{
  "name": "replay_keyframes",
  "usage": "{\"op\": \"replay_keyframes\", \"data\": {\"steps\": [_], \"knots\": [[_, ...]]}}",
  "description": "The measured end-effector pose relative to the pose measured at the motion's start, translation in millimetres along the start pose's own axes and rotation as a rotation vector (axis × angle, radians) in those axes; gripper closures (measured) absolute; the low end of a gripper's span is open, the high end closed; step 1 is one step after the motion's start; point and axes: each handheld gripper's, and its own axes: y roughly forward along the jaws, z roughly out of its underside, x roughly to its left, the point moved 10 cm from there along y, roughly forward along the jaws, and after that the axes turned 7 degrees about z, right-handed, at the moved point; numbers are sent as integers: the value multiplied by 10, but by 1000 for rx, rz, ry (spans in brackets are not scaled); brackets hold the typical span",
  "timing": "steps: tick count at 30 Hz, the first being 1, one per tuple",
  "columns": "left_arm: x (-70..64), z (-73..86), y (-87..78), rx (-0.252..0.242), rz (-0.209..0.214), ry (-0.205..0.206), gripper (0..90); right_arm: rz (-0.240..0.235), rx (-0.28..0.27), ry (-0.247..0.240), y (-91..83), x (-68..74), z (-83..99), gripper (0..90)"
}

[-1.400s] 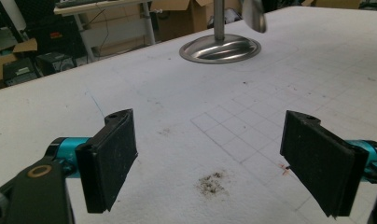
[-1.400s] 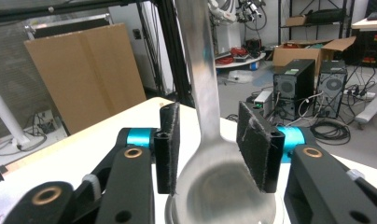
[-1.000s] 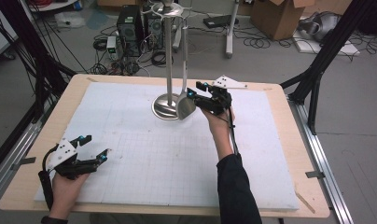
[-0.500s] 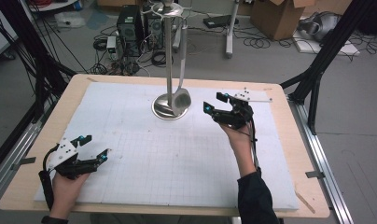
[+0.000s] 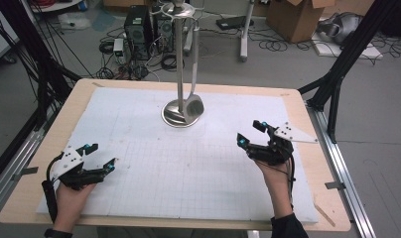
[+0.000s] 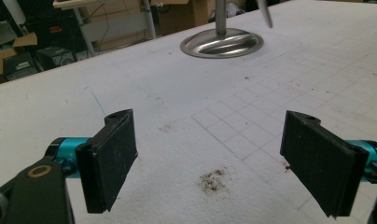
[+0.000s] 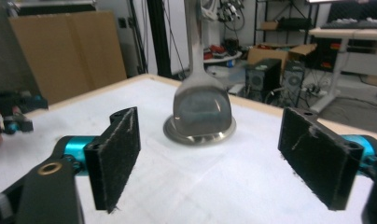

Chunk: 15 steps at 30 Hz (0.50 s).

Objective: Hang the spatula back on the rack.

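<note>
Jaws spread wide on both, holding nothing. Hung upright from shiny steel stand [image 5: 180,59]: flat silver metal spatula [image 5: 193,101], straight ahead of right gripper [image 5: 252,134], nearer than left gripper [image 5: 101,157].

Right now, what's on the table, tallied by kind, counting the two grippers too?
Metal stand with round base: 1
Spatula hanging from the stand: 1
White grid mat: 1
Handheld grippers, both open and empty: 2, the left gripper and the right gripper
Total: 5
</note>
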Motion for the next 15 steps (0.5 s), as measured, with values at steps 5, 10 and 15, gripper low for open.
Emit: {"op": "replay_keyframes", "data": {"steps": [5,10,15], "knots": [[1,-3,-1,-4,1,-2,187,-6,29,-2,-176,60,230,168],[-2,-2,-4,-4,2,-3,187,-1,54,-12,-280,96,427,167],[-1,-6,-4,-9,-2,-3,187,3,65,-22,-365,94,614,168]]}}
